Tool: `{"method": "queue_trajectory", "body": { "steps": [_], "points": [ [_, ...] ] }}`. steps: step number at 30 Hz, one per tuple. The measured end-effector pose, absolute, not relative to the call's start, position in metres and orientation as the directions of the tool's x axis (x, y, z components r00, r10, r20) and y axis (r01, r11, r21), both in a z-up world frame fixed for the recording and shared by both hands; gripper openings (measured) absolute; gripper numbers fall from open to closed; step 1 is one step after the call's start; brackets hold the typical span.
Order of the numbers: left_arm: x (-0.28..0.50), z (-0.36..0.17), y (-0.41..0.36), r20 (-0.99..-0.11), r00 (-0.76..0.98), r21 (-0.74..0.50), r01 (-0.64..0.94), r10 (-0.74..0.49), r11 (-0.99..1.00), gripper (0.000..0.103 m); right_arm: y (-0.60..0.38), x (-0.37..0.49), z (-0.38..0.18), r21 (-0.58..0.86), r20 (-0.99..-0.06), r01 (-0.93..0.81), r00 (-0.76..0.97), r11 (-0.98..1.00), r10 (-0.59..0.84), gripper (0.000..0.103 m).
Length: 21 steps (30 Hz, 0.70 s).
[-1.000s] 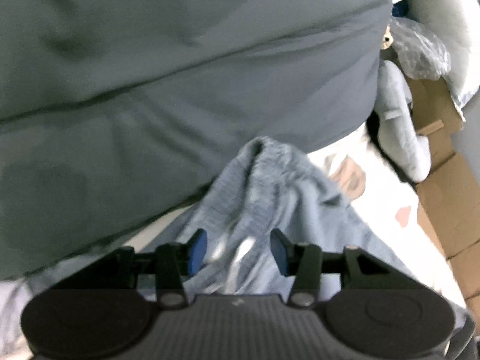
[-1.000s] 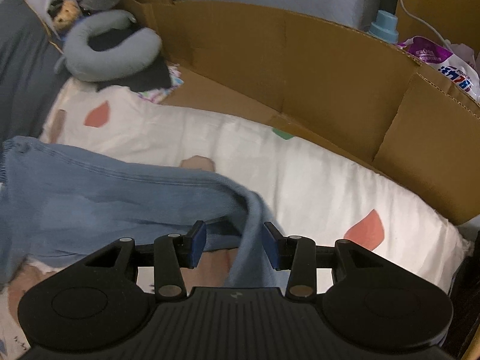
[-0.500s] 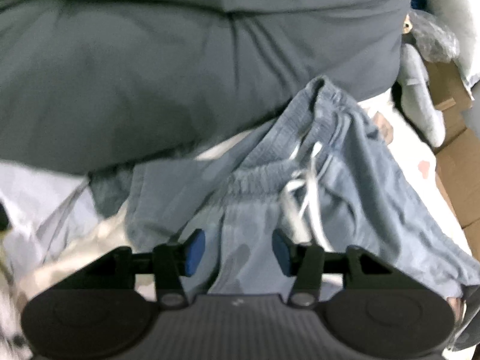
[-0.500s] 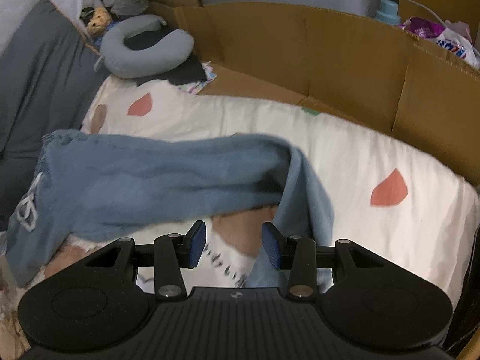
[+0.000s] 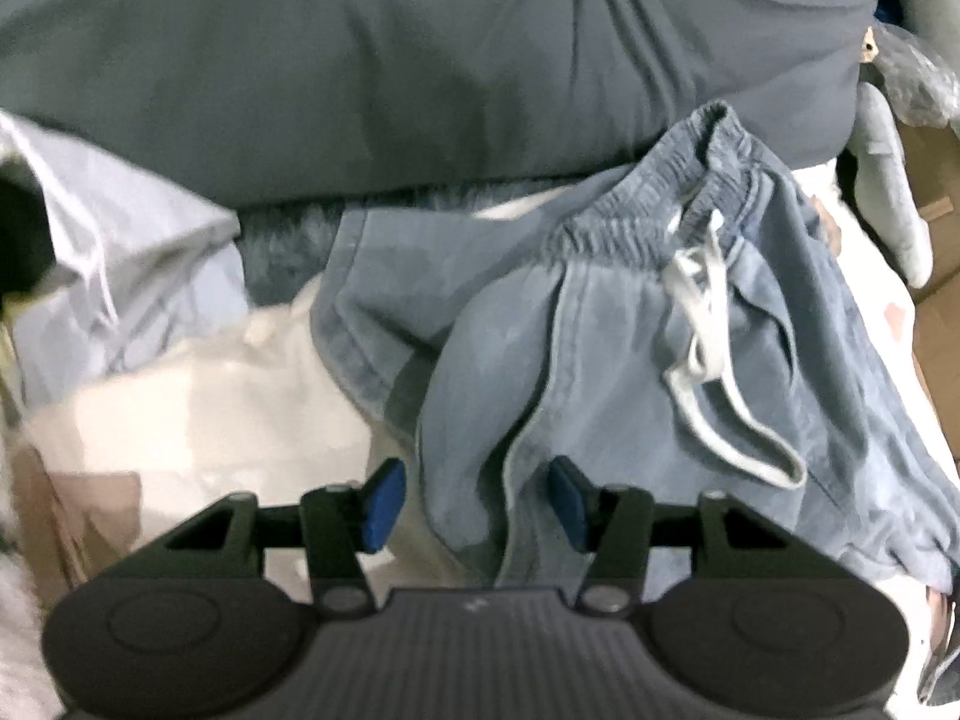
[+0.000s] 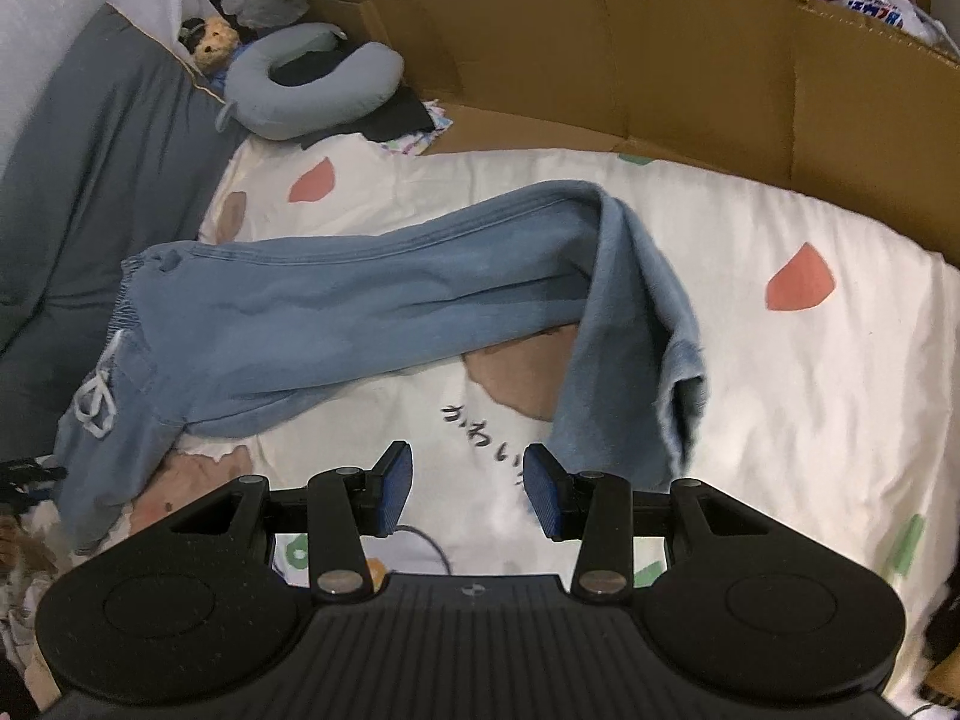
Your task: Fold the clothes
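Your left gripper (image 5: 474,495) has just been opening its jaws, and they now stand about halfway apart with a fold of the light blue drawstring trousers (image 5: 630,348) lying between the blue pads (image 5: 384,501); the cloth looks slack and the pads do not appear to press on it, so you are holding nothing there. Through that camera you see the elastic waistband (image 5: 624,222) bunched up against the dark grey quilted cushion (image 5: 420,60), with the white drawstring (image 5: 708,324) looped down over the front of the trousers. Your right gripper (image 6: 468,495) is likewise parted about halfway and is empty, with only the cream bedsheet printed with pink and brown shapes (image 6: 810,390) showing between its fingers. From that side the trousers (image 6: 360,306) lie across the sheet, waistband at the left near the grey cushion (image 6: 96,162), the legs running to the right and then doubled back, so the leg ends (image 6: 636,372) hang down towards your right gripper, just beside its right finger but not touching it. A grey U-shaped neck pillow (image 6: 312,90) sits at the head of the bed, and a brown cardboard wall (image 6: 660,66) runs along the far side.
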<state>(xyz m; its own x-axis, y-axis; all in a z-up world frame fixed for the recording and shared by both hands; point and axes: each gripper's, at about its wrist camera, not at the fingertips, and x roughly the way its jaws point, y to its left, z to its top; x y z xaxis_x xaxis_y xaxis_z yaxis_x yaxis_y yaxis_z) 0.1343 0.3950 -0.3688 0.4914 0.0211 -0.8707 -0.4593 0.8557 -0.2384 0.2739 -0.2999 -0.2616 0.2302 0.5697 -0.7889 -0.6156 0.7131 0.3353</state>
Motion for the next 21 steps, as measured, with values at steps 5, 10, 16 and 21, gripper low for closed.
{"method": "queue_trajectory", "body": {
  "steps": [5,10,16,21],
  "points": [
    [0.128,-0.379,0.395,-0.851,0.525,-0.286,-0.483,0.013,0.827,0.043,-0.296,0.264,-0.268,0.374,-0.778,-0.622,0.194,0.688,0.598,0.048],
    [0.131,-0.361,0.384,-0.830,0.557,-0.279,-0.444,0.018,0.851,0.011,-0.290,0.254,-0.275,0.384,-0.784,-0.644,0.151,0.662,0.602,0.048],
    [0.140,-0.331,0.365,-0.802,0.597,-0.304,-0.367,-0.028,0.879,0.007,-0.280,0.250,-0.279,0.399,-0.780,-0.663,0.118,0.634,0.614,0.048],
    [0.157,-0.313,0.341,-0.779,0.621,-0.340,-0.302,-0.087,0.891,0.007,-0.278,0.249,-0.278,0.402,-0.777,-0.667,0.114,0.627,0.619,0.048]
  ]
}}
